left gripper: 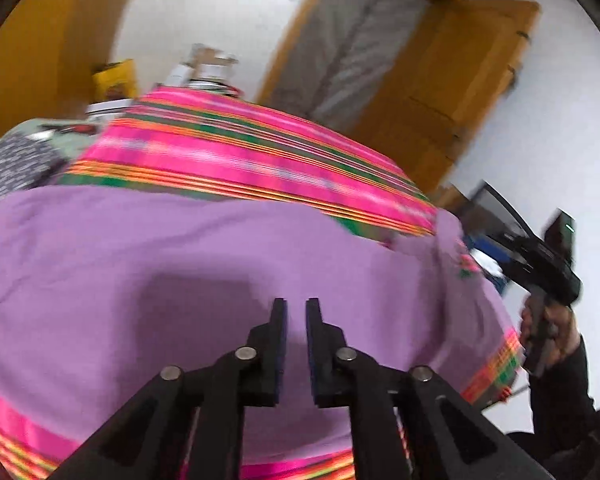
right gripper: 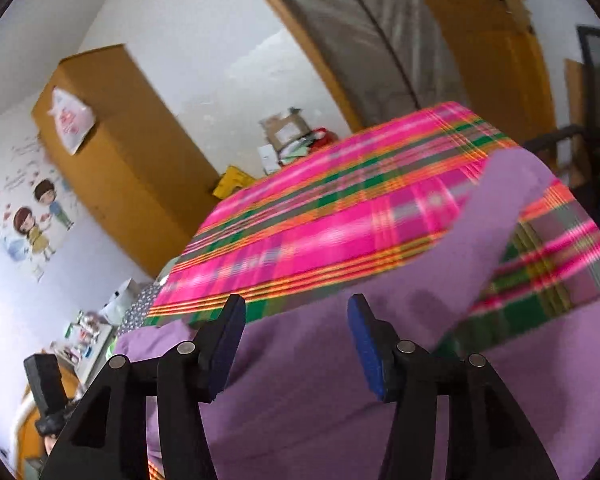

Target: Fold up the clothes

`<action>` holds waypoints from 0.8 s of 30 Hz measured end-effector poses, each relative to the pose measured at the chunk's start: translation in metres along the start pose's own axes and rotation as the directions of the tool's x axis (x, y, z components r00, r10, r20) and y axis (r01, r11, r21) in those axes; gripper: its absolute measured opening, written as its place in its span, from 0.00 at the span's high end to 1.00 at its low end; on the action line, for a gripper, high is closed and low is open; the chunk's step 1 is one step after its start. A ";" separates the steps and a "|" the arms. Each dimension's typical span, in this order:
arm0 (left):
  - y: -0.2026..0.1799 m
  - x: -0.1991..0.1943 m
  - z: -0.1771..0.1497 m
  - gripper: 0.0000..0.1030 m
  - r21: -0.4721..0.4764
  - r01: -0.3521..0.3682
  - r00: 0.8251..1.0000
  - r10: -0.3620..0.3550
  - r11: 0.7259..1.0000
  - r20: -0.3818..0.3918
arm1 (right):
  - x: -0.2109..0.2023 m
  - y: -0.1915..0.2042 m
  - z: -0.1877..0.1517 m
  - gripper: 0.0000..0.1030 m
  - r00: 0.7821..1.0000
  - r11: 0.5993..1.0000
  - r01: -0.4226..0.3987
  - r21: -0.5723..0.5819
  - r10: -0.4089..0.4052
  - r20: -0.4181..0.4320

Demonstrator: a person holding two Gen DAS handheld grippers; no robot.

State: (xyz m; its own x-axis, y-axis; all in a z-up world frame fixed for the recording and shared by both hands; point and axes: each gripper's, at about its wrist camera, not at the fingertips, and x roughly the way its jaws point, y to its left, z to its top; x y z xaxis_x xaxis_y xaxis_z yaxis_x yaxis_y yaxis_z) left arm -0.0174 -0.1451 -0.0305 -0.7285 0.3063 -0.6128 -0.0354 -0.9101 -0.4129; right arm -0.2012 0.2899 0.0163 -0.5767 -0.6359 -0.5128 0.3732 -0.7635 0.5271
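Note:
A purple garment [left gripper: 180,264] [right gripper: 300,400] lies spread on a pink, green and orange plaid cloth [left gripper: 240,152] [right gripper: 320,220]. One purple flap, perhaps a sleeve [right gripper: 500,220], reaches up across the plaid at the right. My left gripper [left gripper: 296,308] hovers over the middle of the garment with only a narrow gap between its fingers and nothing in it. My right gripper [right gripper: 296,312] stands wide open above the garment's far edge, holding nothing. In the left wrist view a hand [left gripper: 548,332] holds the right gripper's black body by the garment's right corner.
An open wooden door [left gripper: 440,92] stands behind the plaid surface. A tall wooden wardrobe [right gripper: 120,140] is at the left, with a yellow box [right gripper: 232,184] and cluttered boxes [right gripper: 288,132] at the far edge. A dark chair frame [right gripper: 560,140] sits at the right.

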 end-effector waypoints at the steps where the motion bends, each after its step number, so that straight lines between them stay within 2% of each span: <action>1: -0.010 0.005 0.001 0.83 0.018 0.027 1.000 -0.027 0.999 -0.010 | -0.001 -0.007 0.001 0.47 1.000 0.999 0.025 0.025 -0.025 -0.003; 4: -0.041 0.022 0.005 0.80 0.071 0.110 0.993 -0.107 0.991 -0.046 | -0.001 -0.021 0.001 0.47 0.996 0.995 0.085 0.058 -0.084 -0.021; 9: -0.082 0.052 0.007 0.75 0.129 0.218 0.972 -0.203 0.967 -0.122 | 0.008 -0.021 0.005 0.47 0.986 0.987 0.158 0.013 -0.157 -0.058; 12: -0.099 0.067 0.004 0.75 0.158 0.242 0.962 -0.216 0.957 -0.166 | 0.013 -0.024 0.006 0.47 0.981 0.984 0.179 -0.009 -0.180 -0.068; 16: -0.120 0.087 0.000 0.75 0.194 0.273 0.948 -0.230 0.942 -0.222 | 0.011 -0.029 0.003 0.47 0.983 0.986 0.163 -0.014 -0.164 -0.084; 24: -0.136 0.113 -0.008 0.75 0.223 0.307 0.924 -0.234 0.925 -0.301 | -0.003 -0.044 -0.013 0.47 0.988 0.993 0.115 -0.017 -0.116 -0.099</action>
State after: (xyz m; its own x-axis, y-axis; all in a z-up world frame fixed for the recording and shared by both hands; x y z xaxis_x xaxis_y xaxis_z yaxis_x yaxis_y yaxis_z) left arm -0.0894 0.0158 -0.0487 -0.4591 0.5805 -0.6725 -0.4089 -0.8101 -0.4201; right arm -0.2068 0.3234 -0.0140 -0.5410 -0.5512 -0.6352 0.3172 -0.8332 0.4529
